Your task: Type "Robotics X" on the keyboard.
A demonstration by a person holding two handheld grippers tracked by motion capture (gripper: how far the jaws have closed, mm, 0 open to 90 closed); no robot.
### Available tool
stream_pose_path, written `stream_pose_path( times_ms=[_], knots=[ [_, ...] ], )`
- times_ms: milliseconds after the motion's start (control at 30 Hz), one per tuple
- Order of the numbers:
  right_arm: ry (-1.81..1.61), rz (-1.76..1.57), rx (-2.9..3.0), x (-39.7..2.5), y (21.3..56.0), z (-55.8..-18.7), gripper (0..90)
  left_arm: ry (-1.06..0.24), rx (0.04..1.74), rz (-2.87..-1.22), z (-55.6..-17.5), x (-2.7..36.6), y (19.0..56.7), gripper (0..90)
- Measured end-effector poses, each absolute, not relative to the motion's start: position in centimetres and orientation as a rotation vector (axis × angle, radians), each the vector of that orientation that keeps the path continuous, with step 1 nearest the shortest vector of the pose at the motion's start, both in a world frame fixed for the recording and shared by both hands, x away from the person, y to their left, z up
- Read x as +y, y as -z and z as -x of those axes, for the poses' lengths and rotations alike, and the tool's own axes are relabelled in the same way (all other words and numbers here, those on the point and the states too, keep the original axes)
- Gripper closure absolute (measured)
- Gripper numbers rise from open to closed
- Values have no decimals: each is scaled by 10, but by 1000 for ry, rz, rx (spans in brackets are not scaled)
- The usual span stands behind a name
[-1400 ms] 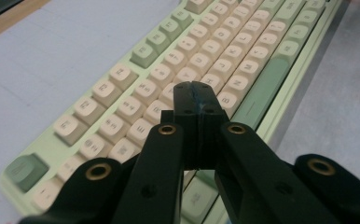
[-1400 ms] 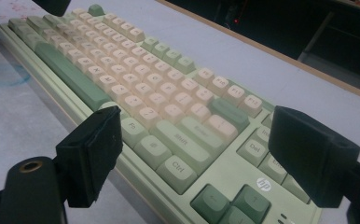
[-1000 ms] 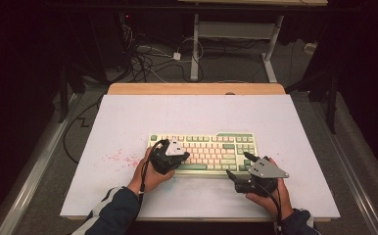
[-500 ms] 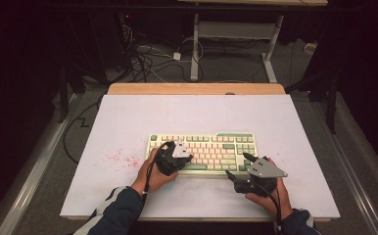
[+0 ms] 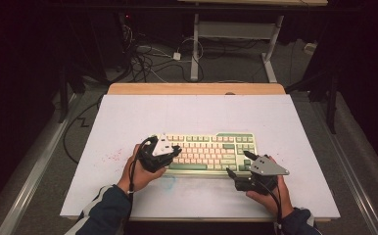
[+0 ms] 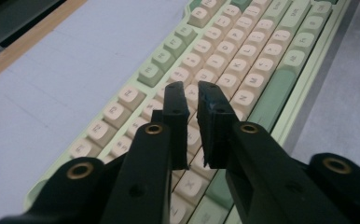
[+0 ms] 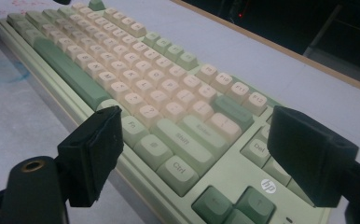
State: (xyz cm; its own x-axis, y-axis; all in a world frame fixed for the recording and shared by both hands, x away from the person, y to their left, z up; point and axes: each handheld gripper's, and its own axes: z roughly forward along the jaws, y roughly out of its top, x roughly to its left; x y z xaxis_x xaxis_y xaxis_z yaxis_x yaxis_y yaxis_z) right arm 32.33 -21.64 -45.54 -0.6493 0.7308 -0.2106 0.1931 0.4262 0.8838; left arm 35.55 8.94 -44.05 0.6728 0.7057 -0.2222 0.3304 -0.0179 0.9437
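A pale green keyboard (image 5: 206, 152) with cream and green keys lies flat on the white-covered table (image 5: 128, 117), a little toward the person's side of the middle, its long edge running left to right.

The left tongs (image 5: 173, 152) hang over the keyboard's left end, tilted down toward the cream letter keys. In the left gripper view their jaws stand nearly together, with only a narrow slit between them and nothing caught in it; whether the tips touch the keys beneath cannot be told. The left hand (image 5: 139, 174) rests on the table just in front of the keyboard's near edge.

The right tongs (image 5: 236, 164) sit at the keyboard's near right corner, jaws wide apart. In the right gripper view one jaw lies off the front edge near the Ctrl key (image 7: 178, 169), the other over the block beside the Del key (image 7: 258, 148), so that corner lies between them, unclamped.
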Motion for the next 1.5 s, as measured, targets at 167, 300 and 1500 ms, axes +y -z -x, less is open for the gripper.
stream_pose_path(
  times_ms=[167, 300, 1500],
  knots=[
    [-1241, -812, 2113, -221, 453, -328, 260, -426, 882, -1575, -354, 113, 444, 568],
    [-1253, -829, 2111, -223, 450, -331, 299, -459, 880, -1551, -350, 125, 449, 363],
    [-1203, -735, 2300, -169, 440, -381, 900, -515, 923, -1528, -317, 171, 481, 180]
  ],
)
